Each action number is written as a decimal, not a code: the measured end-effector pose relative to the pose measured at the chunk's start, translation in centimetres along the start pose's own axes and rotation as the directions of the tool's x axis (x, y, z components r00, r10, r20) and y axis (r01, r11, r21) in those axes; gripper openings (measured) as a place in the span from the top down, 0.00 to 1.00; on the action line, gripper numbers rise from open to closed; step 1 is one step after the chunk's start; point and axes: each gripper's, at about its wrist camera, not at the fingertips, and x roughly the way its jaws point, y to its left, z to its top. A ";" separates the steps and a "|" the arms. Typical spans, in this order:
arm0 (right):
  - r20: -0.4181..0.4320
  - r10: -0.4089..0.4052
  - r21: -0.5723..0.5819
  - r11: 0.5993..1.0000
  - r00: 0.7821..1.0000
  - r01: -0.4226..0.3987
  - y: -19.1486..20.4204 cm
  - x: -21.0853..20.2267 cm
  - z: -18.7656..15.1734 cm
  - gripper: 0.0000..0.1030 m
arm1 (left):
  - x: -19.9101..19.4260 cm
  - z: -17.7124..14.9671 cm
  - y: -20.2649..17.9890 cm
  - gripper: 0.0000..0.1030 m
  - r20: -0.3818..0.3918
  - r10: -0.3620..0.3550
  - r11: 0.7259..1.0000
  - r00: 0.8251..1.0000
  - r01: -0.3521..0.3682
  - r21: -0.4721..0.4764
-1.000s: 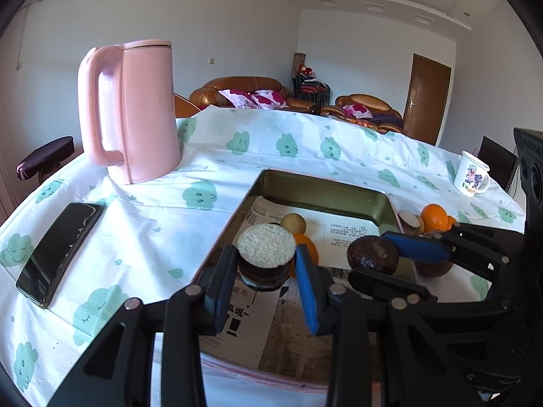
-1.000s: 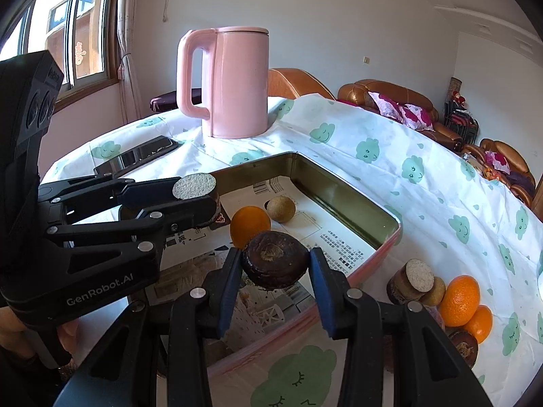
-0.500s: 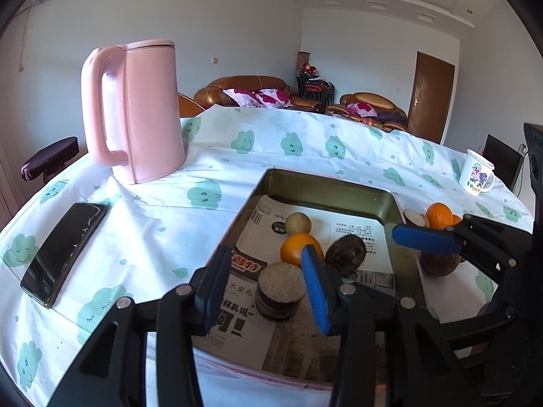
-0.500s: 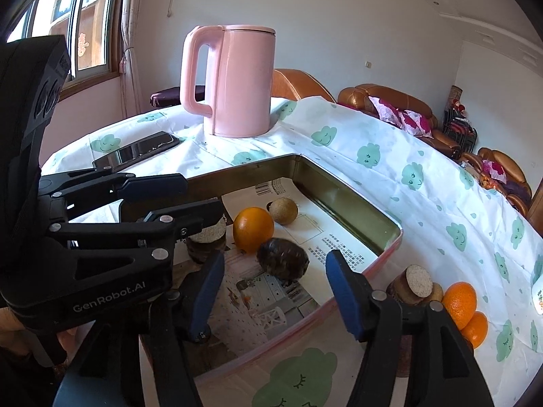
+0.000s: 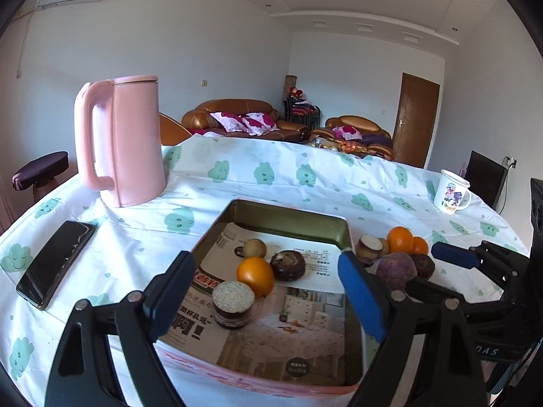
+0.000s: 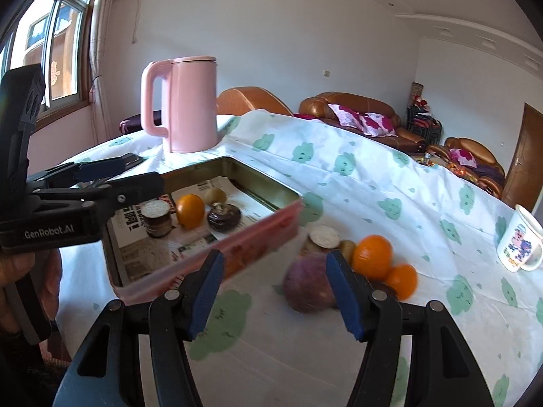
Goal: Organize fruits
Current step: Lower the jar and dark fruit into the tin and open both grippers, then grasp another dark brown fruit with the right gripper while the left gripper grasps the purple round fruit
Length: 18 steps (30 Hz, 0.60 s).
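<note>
Right wrist view: both tongs gape empty, right gripper (image 6: 275,291) nearing the purple fruit (image 6: 307,286); round, firm, likely rolls, so pinch its widest middle. Left gripper (image 5: 268,291) hovers above the tray (image 5: 288,212).

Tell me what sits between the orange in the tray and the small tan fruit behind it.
Nothing: in the left wrist view the orange and the tan fruit sit almost touching.

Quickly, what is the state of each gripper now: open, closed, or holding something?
Left gripper: open, holding nothing, above the tray.
Right gripper: open, holding nothing, near the purple fruit.
</note>
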 end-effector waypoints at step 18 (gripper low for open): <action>-0.203 -0.059 0.133 0.987 0.977 0.088 -6.4 3.4 -1.1 0.38 | 3.6 -0.1 -9.6 0.14 -0.073 -0.079 0.983 0.994 0.090 0.163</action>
